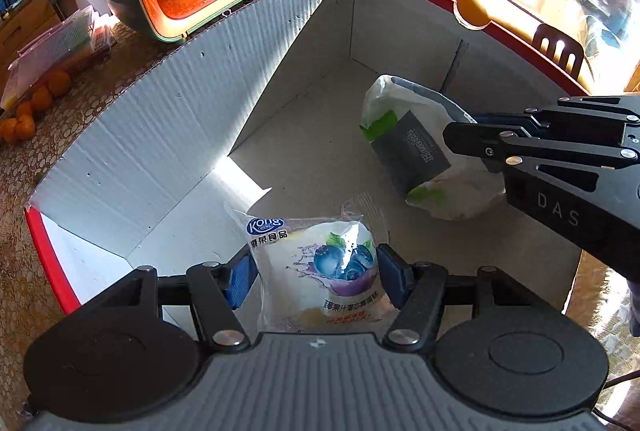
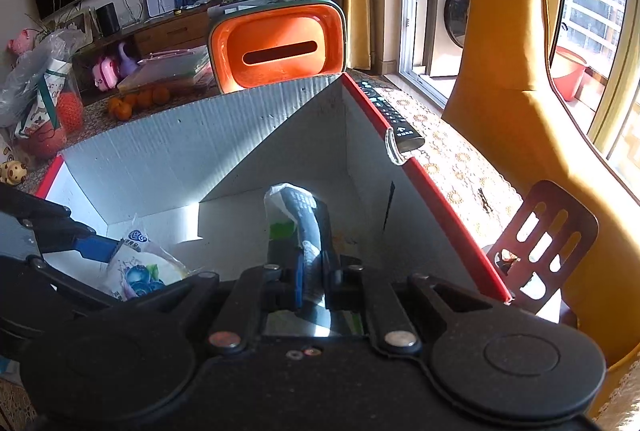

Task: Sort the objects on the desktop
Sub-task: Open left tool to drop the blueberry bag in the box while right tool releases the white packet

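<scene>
Grippers both hang inside white corrugated cardboard box (image 1: pixel 168 135): left gripper (image 1: pixel 316 281) clamps clear blueberry cake packet (image 1: pixel 320 267); right gripper (image 2: pixel 312 277), at two o'clock, pinches grey-and-white tissue pack (image 1: pixel 420 155)

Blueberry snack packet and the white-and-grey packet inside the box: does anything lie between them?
Nothing: in the left wrist view only bare box floor separates the blueberry snack packet from the white-and-grey packet.

Right tongs (image 2: pixel 312 273) clamped on tissue pack (image 2: pixel 298 215)
</scene>
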A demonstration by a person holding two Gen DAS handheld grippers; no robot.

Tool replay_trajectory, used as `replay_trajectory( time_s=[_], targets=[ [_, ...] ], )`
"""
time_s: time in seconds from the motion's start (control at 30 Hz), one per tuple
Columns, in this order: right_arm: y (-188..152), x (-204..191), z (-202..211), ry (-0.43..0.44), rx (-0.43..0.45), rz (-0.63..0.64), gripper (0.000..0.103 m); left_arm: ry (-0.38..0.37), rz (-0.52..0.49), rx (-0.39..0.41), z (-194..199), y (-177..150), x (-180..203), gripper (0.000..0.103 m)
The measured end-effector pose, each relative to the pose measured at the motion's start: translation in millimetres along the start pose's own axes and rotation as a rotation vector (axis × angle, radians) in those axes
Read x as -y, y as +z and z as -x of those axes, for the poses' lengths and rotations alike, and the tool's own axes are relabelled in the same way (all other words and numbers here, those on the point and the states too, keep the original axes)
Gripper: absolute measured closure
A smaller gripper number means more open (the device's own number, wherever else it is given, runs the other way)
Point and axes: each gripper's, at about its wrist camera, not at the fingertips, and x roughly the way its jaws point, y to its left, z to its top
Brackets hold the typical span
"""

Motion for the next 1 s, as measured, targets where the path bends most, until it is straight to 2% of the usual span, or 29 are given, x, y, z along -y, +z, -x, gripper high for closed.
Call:
replay_trajectory(
  time_s=[0.13,0.23,0.33,0.43,0.47,0.53,0.7,1.0],
  targets=[
    [1,-2,-2,0.004,-0.012,0.008,0.093,0.013,-0.009,-0.026,-3,3,1,0.039],
    [2,-5,-5,0.019,-0.042,0.024,0.086,0.004,-0.003,-0.032,-3,3,0,0.039],
    [2,-7,-7,0.03,-0.06,0.04,0.082,-0.009,0.009,-0.02,-1,2,-2,0.033],
    [3,-7,-5,0.041,-0.067,0.031,0.077,-0.023,0.018,0.008,3,3,-4,0.022],
    [4,-6,-4,0.051,-0.069,0.026,0.072,-0.03,0.023,0.019,5,2,-5,0.021],
    [5,-6,-1,0.063,-0.067,0.022,0.065,-0.034,0.027,0.028,8,2,-6,0.021],
    [8,-6,10,0.068,-0.052,0.019,0.059,-0.04,0.048,0.06,17,-3,-9,0.021],
    [14,-9,38,0.097,-0.003,0.009,0.047,-0.072,0.108,0.163,45,-17,-19,0.021]
  ],
)
